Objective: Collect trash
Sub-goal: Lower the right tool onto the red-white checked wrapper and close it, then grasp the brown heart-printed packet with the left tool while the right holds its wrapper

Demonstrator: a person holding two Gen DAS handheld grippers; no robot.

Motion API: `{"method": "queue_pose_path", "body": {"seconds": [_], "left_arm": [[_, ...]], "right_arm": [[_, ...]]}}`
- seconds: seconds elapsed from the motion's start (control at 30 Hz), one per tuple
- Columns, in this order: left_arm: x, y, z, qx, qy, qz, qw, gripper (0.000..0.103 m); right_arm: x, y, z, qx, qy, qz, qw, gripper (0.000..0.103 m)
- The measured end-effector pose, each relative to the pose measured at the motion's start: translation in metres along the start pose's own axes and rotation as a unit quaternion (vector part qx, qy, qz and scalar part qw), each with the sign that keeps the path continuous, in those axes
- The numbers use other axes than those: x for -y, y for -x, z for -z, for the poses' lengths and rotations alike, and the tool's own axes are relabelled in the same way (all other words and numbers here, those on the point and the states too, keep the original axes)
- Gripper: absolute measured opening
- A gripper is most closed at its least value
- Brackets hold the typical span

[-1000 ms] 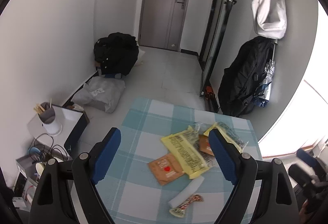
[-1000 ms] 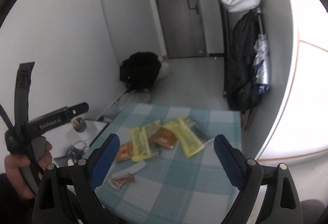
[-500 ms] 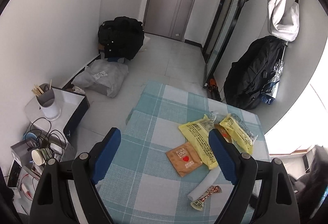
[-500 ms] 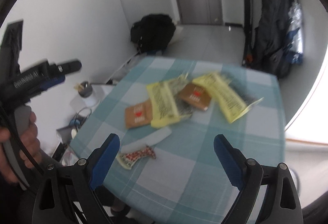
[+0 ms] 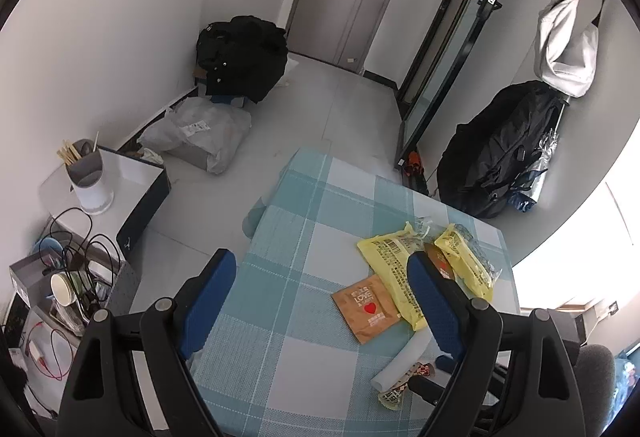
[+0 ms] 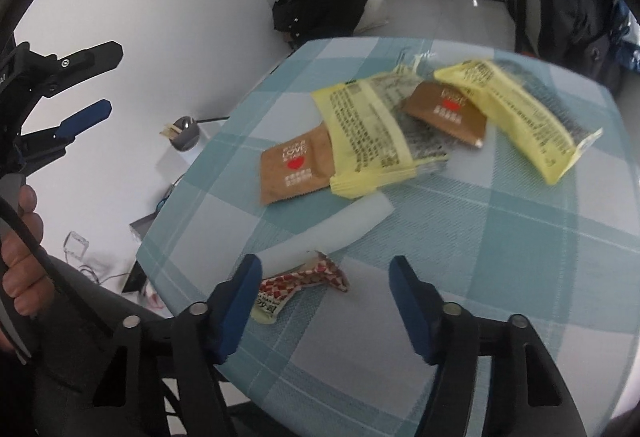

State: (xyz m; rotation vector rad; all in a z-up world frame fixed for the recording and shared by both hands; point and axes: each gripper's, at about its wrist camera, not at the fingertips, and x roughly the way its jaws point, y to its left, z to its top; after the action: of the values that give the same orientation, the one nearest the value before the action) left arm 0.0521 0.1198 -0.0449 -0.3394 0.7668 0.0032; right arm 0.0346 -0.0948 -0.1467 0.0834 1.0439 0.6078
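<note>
Blue-padded and spread wide, your right gripper [image 6: 324, 297] has dropped from well above the surface [image 6: 500, 277] to just over its near edge in the last second, and the wrappers now fill its view. Its fingers straddle the red-and-white checked candy wrapper [image 6: 300, 283], which lies flat with nothing closed on it yet; the left pad sits almost against the wrapper's end. The white sleeve [image 6: 328, 233] lies just beyond, touching the candy wrapper.

That descent suggests the first pickup is about to start, so nothing has been collected so far. Behind it wait the brown sachet with the red heart [image 6: 294, 167], a yellow packet [image 6: 368, 133] overlapping it, a second brown sachet [image 6: 448, 113] and another yellow packet [image 6: 516, 113].

Your left gripper [image 5: 320, 297] has lifted back a little; it hangs high over the bare end of the surface, fingers apart and empty. The right view is motion-blurred, so settle before you squeeze.
</note>
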Motion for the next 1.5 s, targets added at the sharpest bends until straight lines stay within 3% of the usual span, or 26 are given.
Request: {"method": "queue_pose_path", "body": {"seconds": [0.03, 0.17, 0.3, 0.37, 0.43, 0.93, 1.17, 1.3, 1.43, 1.5], "left_arm": [[-0.001, -0.001, 0.000, -0.001, 0.001, 0.000, 1.0000, 0.085], [-0.003, -0.004, 0.000, -0.006, 0.006, -0.002, 1.0000, 0.085], [-0.003, -0.007, 0.001, -0.011, 0.004, -0.007, 0.9999, 0.085], [-0.002, -0.008, 0.002, -0.012, 0.001, -0.012, 0.9999, 0.085], [-0.002, -0.010, 0.002, -0.015, -0.001, -0.015, 0.9998, 0.085], [0.005, -0.022, 0.007, -0.028, -0.026, -0.044, 0.9983, 0.085], [0.009, -0.042, 0.009, -0.078, -0.054, -0.034, 0.9949, 0.085], [0.021, -0.059, 0.012, -0.123, -0.087, -0.009, 0.9885, 0.085], [0.035, -0.087, 0.023, -0.189, -0.133, 0.012, 0.9729, 0.085], [0.045, -0.097, 0.030, -0.196, -0.180, -0.006, 0.9638, 0.085]], "right_arm": [[0.000, -0.002, 0.001, -0.005, 0.000, -0.003, 1.000, 0.048], [-0.004, -0.003, 0.001, -0.004, 0.010, -0.017, 1.000, 0.034], [-0.008, -0.001, 0.004, -0.007, 0.024, -0.009, 1.000, 0.027], [-0.005, -0.003, 0.005, -0.017, 0.018, -0.005, 1.000, 0.012], [0.001, -0.004, 0.008, -0.022, 0.002, -0.012, 1.000, 0.009], [0.012, 0.023, 0.010, 0.002, -0.007, -0.023, 1.000, 0.003], [0.024, 0.047, 0.014, 0.021, -0.014, -0.010, 1.000, 0.003], [0.034, 0.061, 0.017, 0.036, -0.016, 0.002, 0.999, 0.003], [0.042, 0.073, 0.015, 0.049, -0.020, 0.006, 0.999, 0.003], [0.046, 0.079, 0.015, 0.055, -0.021, 0.009, 0.998, 0.003]]}}
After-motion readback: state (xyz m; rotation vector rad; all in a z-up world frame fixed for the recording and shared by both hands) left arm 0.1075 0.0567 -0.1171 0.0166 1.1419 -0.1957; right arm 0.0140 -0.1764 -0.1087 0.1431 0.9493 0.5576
